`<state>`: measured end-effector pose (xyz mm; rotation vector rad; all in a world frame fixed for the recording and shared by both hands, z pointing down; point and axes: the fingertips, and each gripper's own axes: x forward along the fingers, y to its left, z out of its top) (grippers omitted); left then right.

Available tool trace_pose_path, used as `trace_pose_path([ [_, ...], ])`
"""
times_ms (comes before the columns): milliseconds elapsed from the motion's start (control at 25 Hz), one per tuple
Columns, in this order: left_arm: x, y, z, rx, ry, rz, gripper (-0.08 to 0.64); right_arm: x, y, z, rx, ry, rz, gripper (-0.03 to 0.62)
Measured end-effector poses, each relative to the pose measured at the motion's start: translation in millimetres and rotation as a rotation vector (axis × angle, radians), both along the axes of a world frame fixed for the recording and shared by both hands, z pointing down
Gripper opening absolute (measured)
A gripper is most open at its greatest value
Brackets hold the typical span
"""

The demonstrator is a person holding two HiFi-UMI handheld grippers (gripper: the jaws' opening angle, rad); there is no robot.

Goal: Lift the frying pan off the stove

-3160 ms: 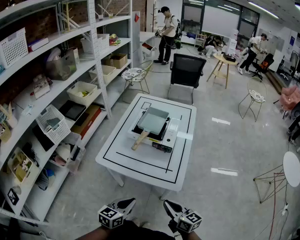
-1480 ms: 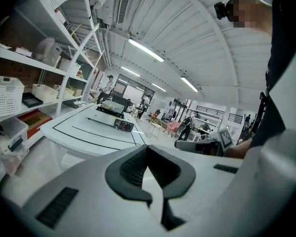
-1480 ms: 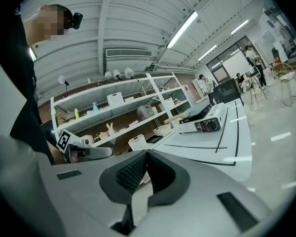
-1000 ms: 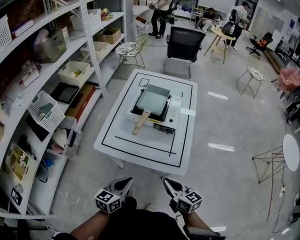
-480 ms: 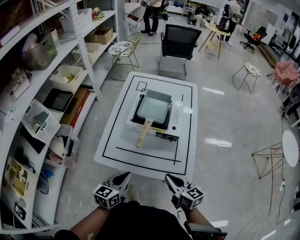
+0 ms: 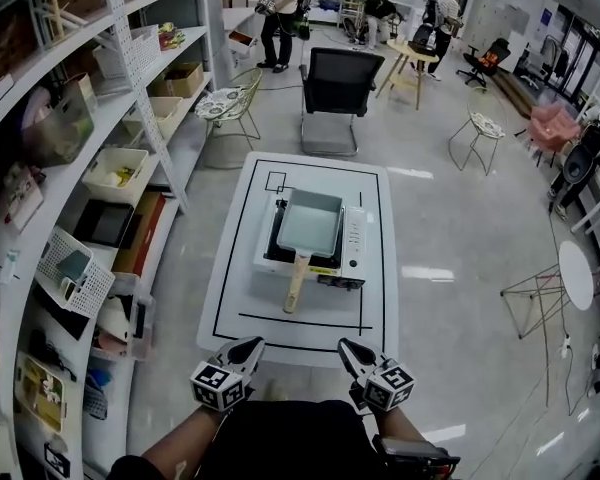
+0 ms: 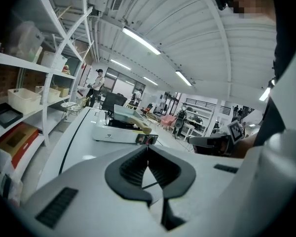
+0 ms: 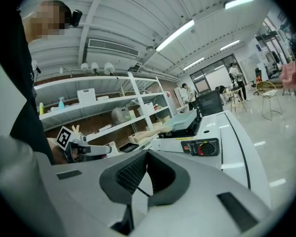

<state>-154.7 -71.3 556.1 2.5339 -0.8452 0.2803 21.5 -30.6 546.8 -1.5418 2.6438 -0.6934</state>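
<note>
Jaws on both tools are sitting closed with nothing between them. The left gripper [image 6: 246, 348] is showing its two dark pads meeting at the tips in its own view, and the right gripper [image 6: 348, 350] is showing the same. Both are hanging side by side just off the near edge of the white table [image 6: 230, 303], pointing toward the far side and well apart from anything they could grasp.

The stove [image 6: 352, 230] is sitting in the middle of the table. The frying pan [image 6: 310, 220], a pale square one, is resting on its burner. The wooden handle [image 6: 296, 283] is sticking out toward the near side, overhanging the stove's near edge and leaning slightly left. The knob [image 8: 205, 148] is facing the near side, just right of the handle.

The task is judged to be at the reaching stage, with the pan not yet touched. To do it well, one gripper would need to be opening before it arrives. It should then be coming in along the line of the handle, with one jaw on each side of the wood. Gripping closer to the pan than to the handle's free end should be limiting how much the pan droops. Lifting straight up should be clearing the burner supports without dragging the stove. Keeping clear of the knob also matters.
</note>
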Motion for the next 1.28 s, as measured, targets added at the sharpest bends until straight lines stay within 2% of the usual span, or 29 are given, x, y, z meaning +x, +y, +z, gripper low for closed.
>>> trace_pose_path([
  [200, -10, -19, -1, 0.003, -0.009, 0.033, 0.008, 7, -15, -9, 0.017, 0.017, 0.064, 0.026],
  [440, -14, -28, -1, 0.011, 0.021, 0.056, 0.008, 12, -26, -15, 0.029, 0.039, 0.112, 0.026],
  [600, -17, -40, -6, 0.014, 0.049, 0.054, 0.008, 9, -35, -17, 0.039, 0.05, 0.109, 0.026],
  [760, -19, -47, -7, -0.015, 0.082, 0.052, 0.008, 5, -43, -24, 0.032, 0.053, 0.117, 0.026],
  [1000, -6, -59, -14, 0.015, 0.07, 0.097, 0.008, 6, -63, -26, 0.035, 0.055, 0.109, 0.026],
  [1280, 4, -83, -10, -0.026, 0.099, 0.084, 0.008, 8, -83, -22, 0.041, 0.044, 0.074, 0.026],
])
